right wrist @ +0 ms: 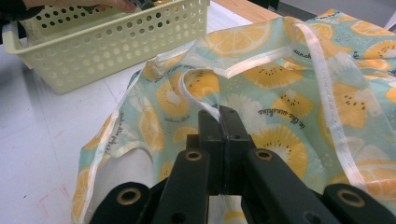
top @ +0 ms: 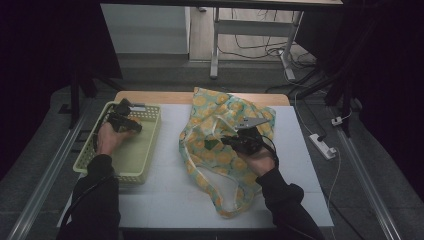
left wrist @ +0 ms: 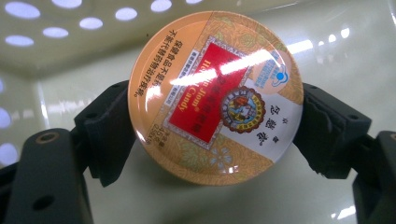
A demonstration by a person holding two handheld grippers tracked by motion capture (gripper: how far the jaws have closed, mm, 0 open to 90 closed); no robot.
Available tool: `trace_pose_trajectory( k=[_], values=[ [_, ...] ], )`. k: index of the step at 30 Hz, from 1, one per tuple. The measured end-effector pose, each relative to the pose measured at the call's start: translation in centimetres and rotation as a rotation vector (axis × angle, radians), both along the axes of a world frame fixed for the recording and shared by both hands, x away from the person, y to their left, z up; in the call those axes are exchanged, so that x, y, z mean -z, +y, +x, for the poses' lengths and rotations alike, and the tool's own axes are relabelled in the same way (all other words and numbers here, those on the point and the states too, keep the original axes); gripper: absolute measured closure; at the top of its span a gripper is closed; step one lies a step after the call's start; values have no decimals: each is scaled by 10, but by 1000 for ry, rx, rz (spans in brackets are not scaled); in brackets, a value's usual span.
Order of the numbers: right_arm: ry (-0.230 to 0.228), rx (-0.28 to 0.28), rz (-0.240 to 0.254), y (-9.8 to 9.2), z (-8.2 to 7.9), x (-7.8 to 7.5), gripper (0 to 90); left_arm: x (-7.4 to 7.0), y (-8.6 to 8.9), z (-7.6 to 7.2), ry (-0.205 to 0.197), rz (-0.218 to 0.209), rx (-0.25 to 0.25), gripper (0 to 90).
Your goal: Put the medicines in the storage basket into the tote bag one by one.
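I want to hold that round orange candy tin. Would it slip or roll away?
The round orange candy tin looks stiff, so it probably won't bend. Its glossy lid shines with glare, so it may be slippery between the left tool and its black pads. Being round with a thin edge, it could roll if set on edge in the pale yellow plastic basket.

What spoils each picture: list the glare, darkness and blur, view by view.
High view: dim, black surroundings, only the table lit. Left gripper view: a bright glare streak across the round candy tin, basket behind it out of focus. Right gripper view: evenly lit, fruit-print bag sharp, edges bowed by the lens.
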State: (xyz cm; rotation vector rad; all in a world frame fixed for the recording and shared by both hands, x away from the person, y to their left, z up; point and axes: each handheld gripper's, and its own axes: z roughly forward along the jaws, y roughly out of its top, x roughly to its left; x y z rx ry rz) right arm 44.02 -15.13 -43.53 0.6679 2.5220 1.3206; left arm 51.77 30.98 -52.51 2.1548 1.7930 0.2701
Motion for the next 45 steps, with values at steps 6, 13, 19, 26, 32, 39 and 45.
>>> trace_pose_trajectory(
  k=[6,13,19,26,32,39,45],
  values=[
    [-3,3,4,-1,0,-1,896,-7,1,-5,-21,-35,-12,208],
    [-5,6,3,-1,0,-1,896,-21,0,-14,-63,-69,-8,208],
    [-7,6,8,-1,0,-1,896,-30,-4,-27,-102,-82,8,208],
    [-8,4,7,-1,0,-1,897,-39,-9,-43,-164,-107,23,208],
    [-8,4,8,-1,0,-1,896,-47,-13,-59,-226,-157,50,209],
    [-8,5,7,-2,0,0,896,-56,-21,-77,-271,-172,88,208],
    [-9,6,10,-2,-1,-1,897,-61,-27,-87,-303,-188,123,208]
  ],
)
